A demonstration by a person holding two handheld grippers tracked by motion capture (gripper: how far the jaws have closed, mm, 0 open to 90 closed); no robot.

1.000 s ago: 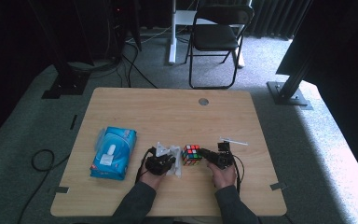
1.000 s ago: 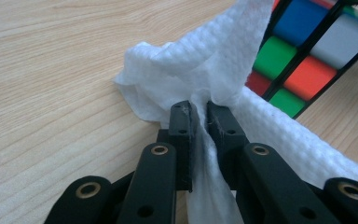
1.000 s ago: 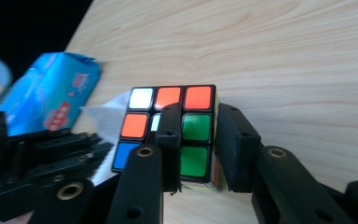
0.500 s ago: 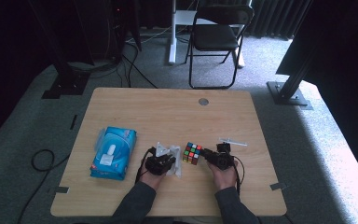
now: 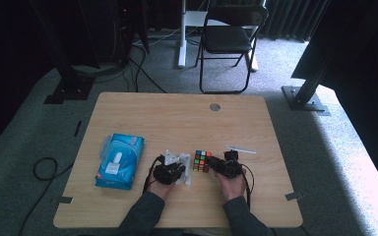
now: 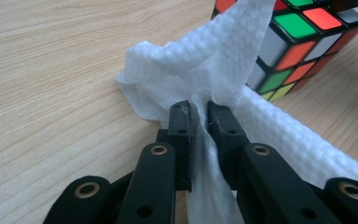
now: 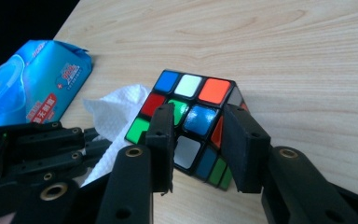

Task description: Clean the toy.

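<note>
Closed the right gripper (image 5: 215, 164) in a touch on the cube (image 5: 202, 161) since a second ago. Left the cube, the wipe (image 6: 205, 60) and the left gripper (image 6: 199, 109) about where they were.

Status:
- Clamping a fold of the wipe hard in the left jaws, with loose cloth bunched up against the cube's side and touching it.
- Straddling the cube's near corner with the right jaws, parted. Can't tell whether pinching it or just bracketing it.
- Cube location: on the table (image 5: 177, 113), toward the front edge, right between the two grippers.

Step, as a judgement: wiping the cube down, with the wipe at the face but the steadying hold not confirmed.

Next move calls for:
- Getting a firm right-side grip on the cube first.
- Then dragging the wipe across a face with light pressure. Otherwise likely just shoving the cube sideways.

Room and edges:
- Plenty of bare tabletop ahead and to the right.
- Blue wipe pack (image 5: 120, 160) to the left, apart from the left gripper and no obstacle for short strokes.
- Thin white strip (image 5: 241, 149) just beyond the right gripper. Worth not sweeping into it.
- Front edge close behind the hands, so stroke forward or sideways, not back.
</note>
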